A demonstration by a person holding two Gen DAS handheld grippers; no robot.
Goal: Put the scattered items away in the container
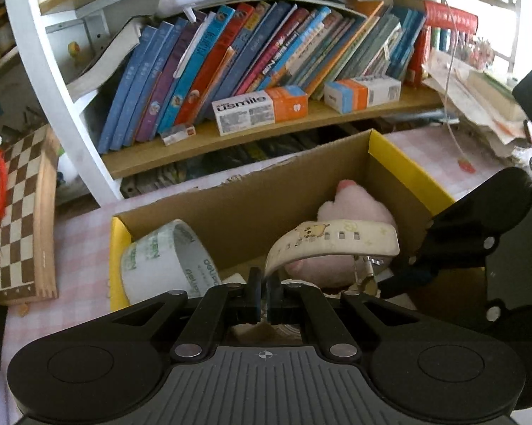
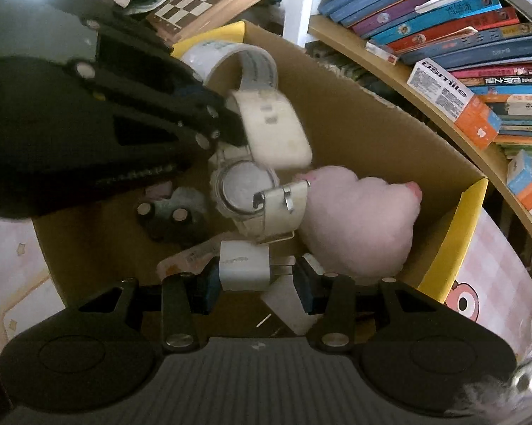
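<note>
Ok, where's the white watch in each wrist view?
Left wrist: white watch centre, its strap pinched in the left gripper over the cardboard box.
Right wrist: centre, dial facing up, left gripper at its strap.
Shared landmark: pink plush toy right of the watch.

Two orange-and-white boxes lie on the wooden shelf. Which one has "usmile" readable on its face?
The left box, nearer the small red-and-white packet. Its long white face shows "usmile" in large letters, with an orange end. The right box shows only small print and barcode-like marks.
</note>
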